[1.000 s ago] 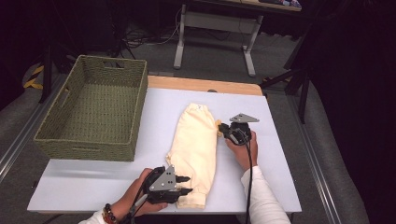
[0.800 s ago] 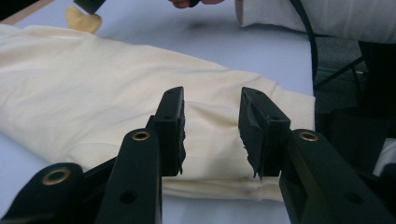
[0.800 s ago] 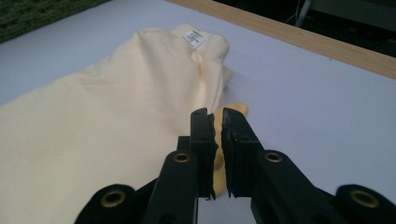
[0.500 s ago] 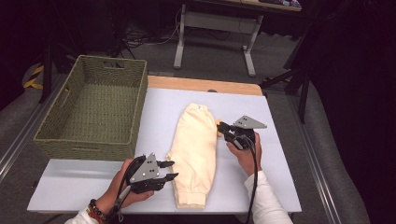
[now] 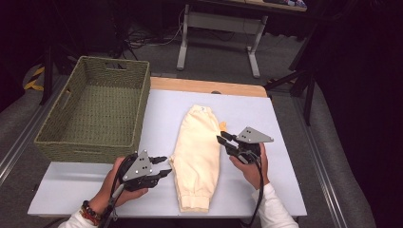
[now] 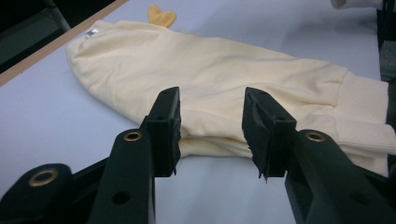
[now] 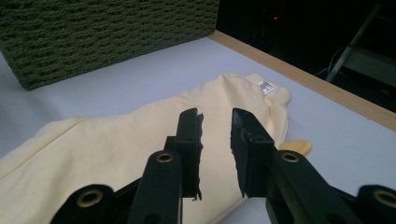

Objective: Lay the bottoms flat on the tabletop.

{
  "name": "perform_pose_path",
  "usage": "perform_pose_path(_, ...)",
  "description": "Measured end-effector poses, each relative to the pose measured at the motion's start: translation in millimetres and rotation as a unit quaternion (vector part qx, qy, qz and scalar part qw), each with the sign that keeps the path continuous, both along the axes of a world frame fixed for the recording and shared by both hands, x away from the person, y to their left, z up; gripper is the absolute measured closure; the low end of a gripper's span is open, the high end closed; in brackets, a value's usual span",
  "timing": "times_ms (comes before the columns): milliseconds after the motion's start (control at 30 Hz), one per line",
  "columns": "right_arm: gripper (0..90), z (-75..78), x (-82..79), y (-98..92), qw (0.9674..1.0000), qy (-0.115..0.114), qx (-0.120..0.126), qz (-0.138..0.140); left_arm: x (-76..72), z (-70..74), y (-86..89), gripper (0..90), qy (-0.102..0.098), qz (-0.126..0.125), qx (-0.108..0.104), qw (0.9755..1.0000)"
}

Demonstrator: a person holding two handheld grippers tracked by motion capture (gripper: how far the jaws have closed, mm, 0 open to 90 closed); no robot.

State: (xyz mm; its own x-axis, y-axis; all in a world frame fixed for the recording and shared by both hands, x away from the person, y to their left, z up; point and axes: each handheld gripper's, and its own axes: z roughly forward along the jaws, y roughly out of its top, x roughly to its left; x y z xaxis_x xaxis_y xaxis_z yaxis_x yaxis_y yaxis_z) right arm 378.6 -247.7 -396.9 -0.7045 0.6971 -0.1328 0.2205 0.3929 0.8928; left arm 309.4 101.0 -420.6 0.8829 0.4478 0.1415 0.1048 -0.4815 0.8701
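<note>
Fold done on cream garment (image 5: 197,152); L gripper (image 5: 160,167) & R gripper (image 5: 225,141), part-open & empty after just opening, to be re-gripped for basket (image 5: 90,142).

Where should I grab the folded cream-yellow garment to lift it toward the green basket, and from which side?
Take the folded cream-yellow garment at its two long edges, the left gripper from the left, the right gripper from the right. It lies flat and long, ribbed cuffs nearest you, so its stacked side folds probably give each open pair of jaws a lip to pinch.
</note>
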Motion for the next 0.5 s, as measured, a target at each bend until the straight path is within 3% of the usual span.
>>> perform_pose_path(267, 66.7, -0.3, -16.8, -3.4, 0.9998, -0.018, -0.012, 0.002, 3.3, -2.5, 8.6, 53.1, -0.002, 0.003, -0.006, 1.0)
perform_pose_path(500, 56.9, -5.0, -27.6, -5.0, 0.9995, -0.027, -0.012, 0.008, 1.2, -5.6, 7.0, 46.4, -0.013, 0.014, 0.008, 0.9998)
